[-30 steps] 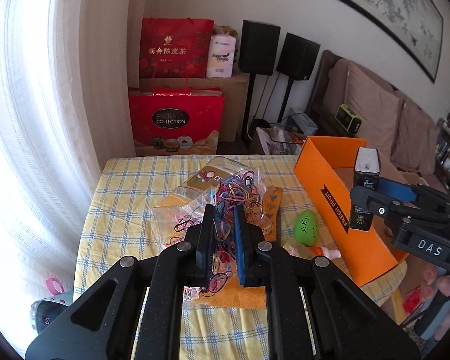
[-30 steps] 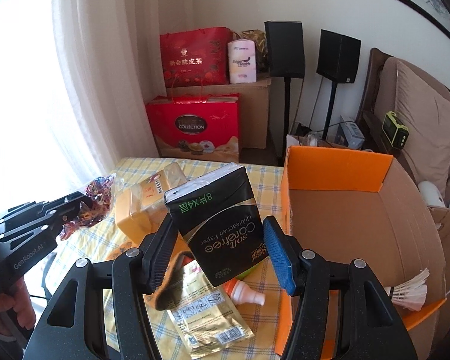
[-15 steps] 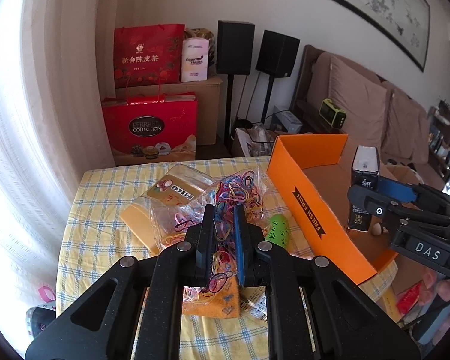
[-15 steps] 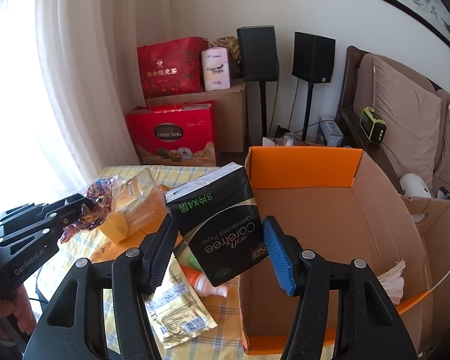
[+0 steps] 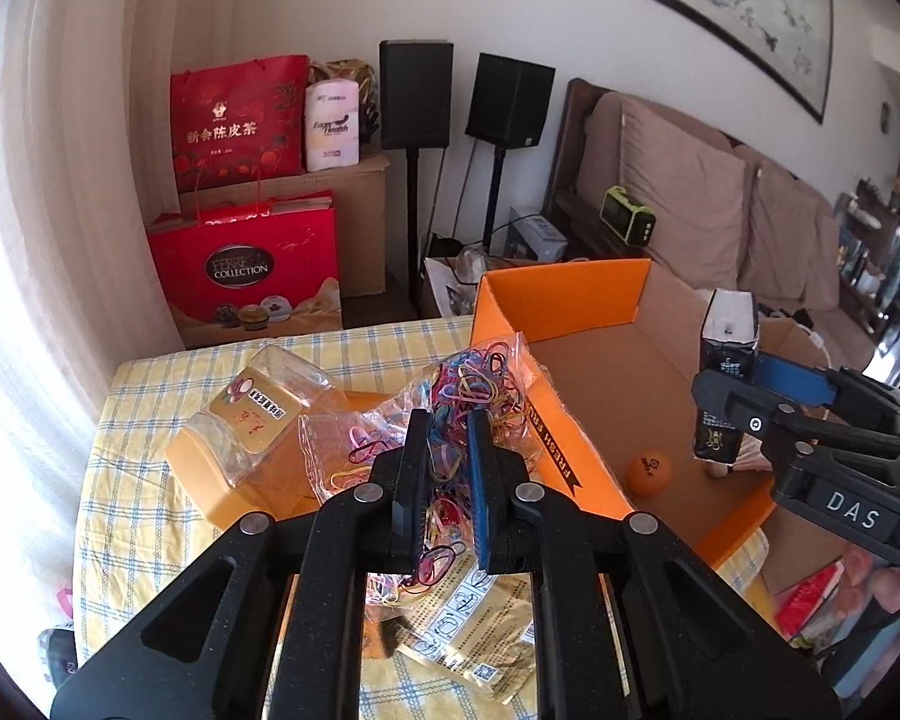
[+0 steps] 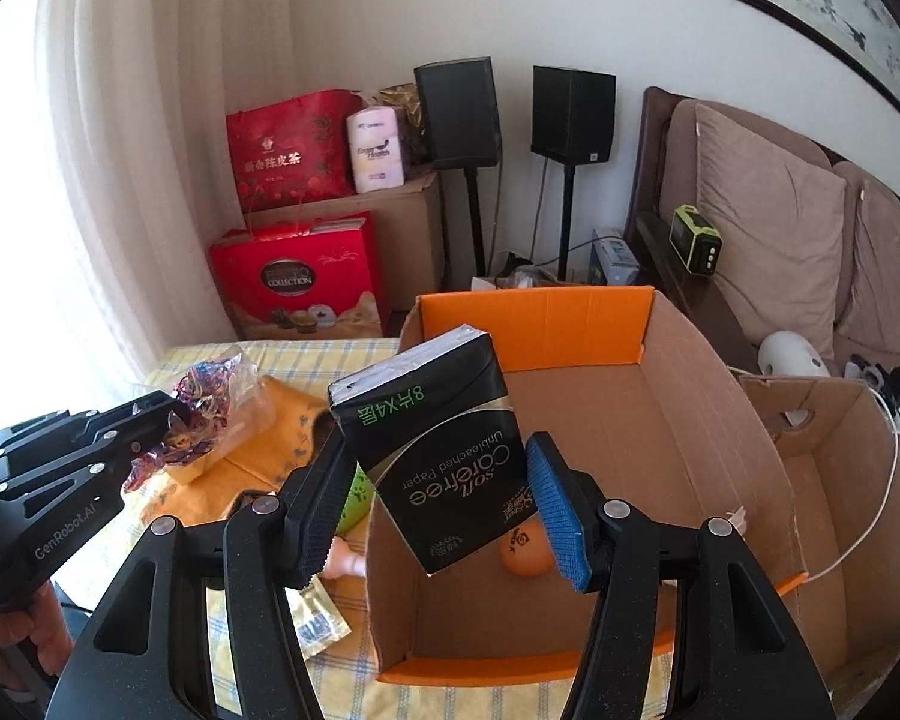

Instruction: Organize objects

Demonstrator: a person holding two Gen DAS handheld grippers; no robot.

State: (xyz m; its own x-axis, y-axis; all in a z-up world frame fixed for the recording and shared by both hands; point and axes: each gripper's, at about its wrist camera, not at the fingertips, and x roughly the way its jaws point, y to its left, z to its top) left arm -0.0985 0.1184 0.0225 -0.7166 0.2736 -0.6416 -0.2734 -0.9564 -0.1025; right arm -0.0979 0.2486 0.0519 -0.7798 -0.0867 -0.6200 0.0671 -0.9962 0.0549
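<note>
My left gripper (image 5: 447,489) is shut on a clear bag of coloured rubber bands (image 5: 468,387), held above the table just left of the orange cardboard box (image 5: 561,300). My right gripper (image 6: 441,507) is shut on a black tissue pack (image 6: 444,450), tilted, over the near left part of the box (image 6: 540,321). The left wrist view shows the pack (image 5: 726,372) in the right gripper (image 5: 750,402) above the box floor. An orange ball (image 5: 648,471) lies inside the box, also visible as the ball (image 6: 525,555) under the pack.
On the checked tablecloth (image 5: 150,396) lie a clear plastic jar (image 5: 252,426), an orange cloth (image 6: 270,444), a gold foil packet (image 5: 480,624), a green object (image 6: 357,501) and a small bottle (image 6: 345,561). A second brown box (image 6: 834,456) stands right of the orange one. Red gift bags (image 5: 246,276) stand behind the table.
Both grippers have moved right with their loads. The tissue pack is now over the inside of the orange box, and the rubber band bag has come up against the box's left wall.
</note>
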